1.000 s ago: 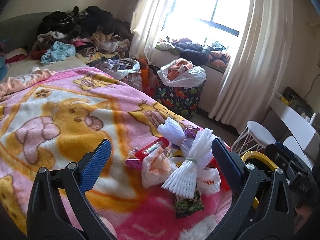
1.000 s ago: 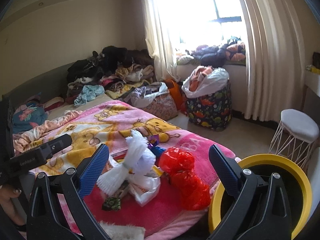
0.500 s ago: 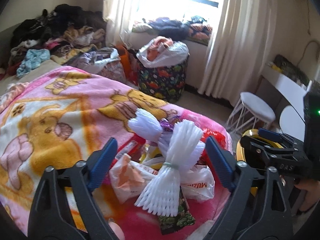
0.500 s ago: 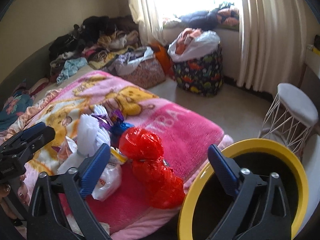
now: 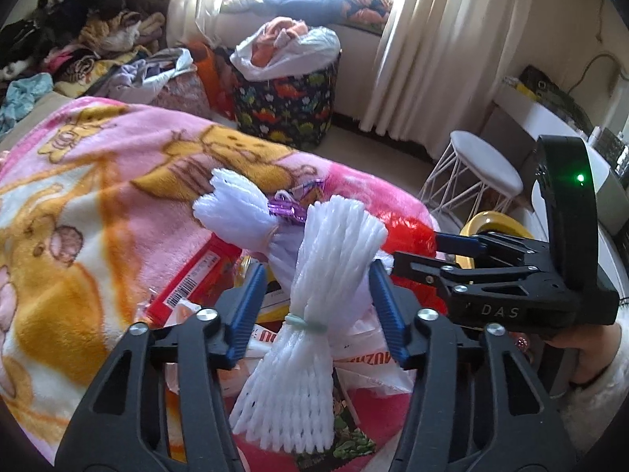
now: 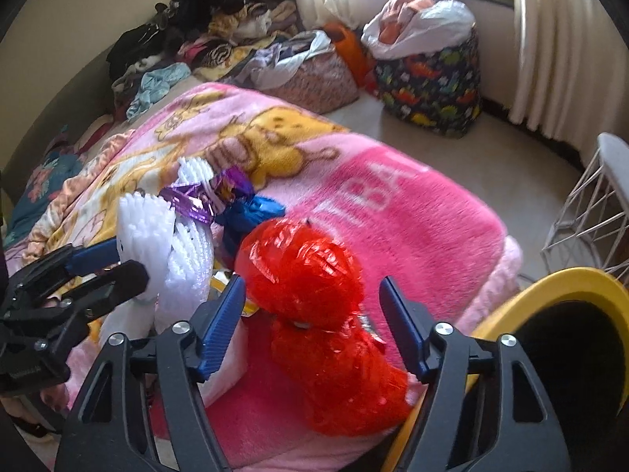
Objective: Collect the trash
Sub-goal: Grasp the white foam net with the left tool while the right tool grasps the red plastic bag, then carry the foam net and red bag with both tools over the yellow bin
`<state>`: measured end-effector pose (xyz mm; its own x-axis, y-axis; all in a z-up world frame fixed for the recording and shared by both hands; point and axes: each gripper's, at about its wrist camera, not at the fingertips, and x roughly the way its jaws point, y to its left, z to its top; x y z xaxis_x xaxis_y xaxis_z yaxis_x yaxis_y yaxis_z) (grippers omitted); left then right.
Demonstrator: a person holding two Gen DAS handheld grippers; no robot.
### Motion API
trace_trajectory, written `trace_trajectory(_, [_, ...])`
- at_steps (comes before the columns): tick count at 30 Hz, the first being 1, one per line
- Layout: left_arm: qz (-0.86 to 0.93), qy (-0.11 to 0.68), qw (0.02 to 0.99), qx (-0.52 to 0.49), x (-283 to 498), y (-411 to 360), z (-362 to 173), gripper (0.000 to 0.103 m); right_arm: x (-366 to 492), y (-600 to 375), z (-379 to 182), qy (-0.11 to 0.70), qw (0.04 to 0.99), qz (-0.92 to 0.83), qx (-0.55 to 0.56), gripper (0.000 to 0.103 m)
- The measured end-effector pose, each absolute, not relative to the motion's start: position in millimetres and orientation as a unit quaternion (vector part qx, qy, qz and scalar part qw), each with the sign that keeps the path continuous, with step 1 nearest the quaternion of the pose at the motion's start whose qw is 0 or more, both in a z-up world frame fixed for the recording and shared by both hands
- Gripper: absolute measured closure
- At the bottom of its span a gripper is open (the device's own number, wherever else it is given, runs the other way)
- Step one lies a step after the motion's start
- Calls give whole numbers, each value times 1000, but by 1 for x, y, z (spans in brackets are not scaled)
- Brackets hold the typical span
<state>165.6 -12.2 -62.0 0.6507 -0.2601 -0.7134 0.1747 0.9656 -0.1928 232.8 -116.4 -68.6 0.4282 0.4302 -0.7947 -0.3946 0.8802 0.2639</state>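
Note:
A trash pile lies on the pink blanket (image 5: 98, 181) at the bed's corner. My left gripper (image 5: 316, 306) is open, its fingers either side of a white foam net bundle (image 5: 314, 306) tied with a green band. My right gripper (image 6: 312, 322) is open around a crumpled red plastic wrap (image 6: 314, 306). The foam net bundle (image 6: 184, 251) and the left gripper (image 6: 106, 267) also show in the right wrist view, and the right gripper (image 5: 456, 244) in the left wrist view. A yellow-rimmed black bin (image 6: 550, 314) stands beside the bed at right.
Red packet (image 5: 196, 275), purple wrapper (image 5: 291, 208), white plastic bags and a blue wrapper (image 6: 251, 212) lie in the pile. A dinosaur-print hamper (image 5: 287, 106), white stool (image 5: 479, 161), curtains and heaps of clothes (image 5: 78, 39) stand around the bed.
Both grippers moved down and forward onto the pile. The left now straddles the foam net bundle, the right the red wrap. Both jaws have narrowed.

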Motion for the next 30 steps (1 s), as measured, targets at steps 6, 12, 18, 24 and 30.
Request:
trace_trajectory(6, [-127, 414, 899, -67, 162, -9, -69, 81, 224, -122, -67, 467, 842, 265, 53, 73])
trace_trajectory(12, [-126, 397, 903, -109, 148, 0, -56, 89, 205, -144, -42, 422, 859, 266, 117, 74])
trace_trajectory(18, [-118, 359, 918, -121, 132, 3, -30, 90, 187, -164, -14, 390, 871, 264, 139, 74])
trace_trajectory(24, [-123, 319, 931, -124, 124, -6, 1, 91, 172, -188, 3, 367, 882, 255, 151, 74])
trace_trajectory(30, [-140, 302, 935, -123, 123, -24, 17, 91, 161, -211, 12, 349, 890, 243, 165, 74])
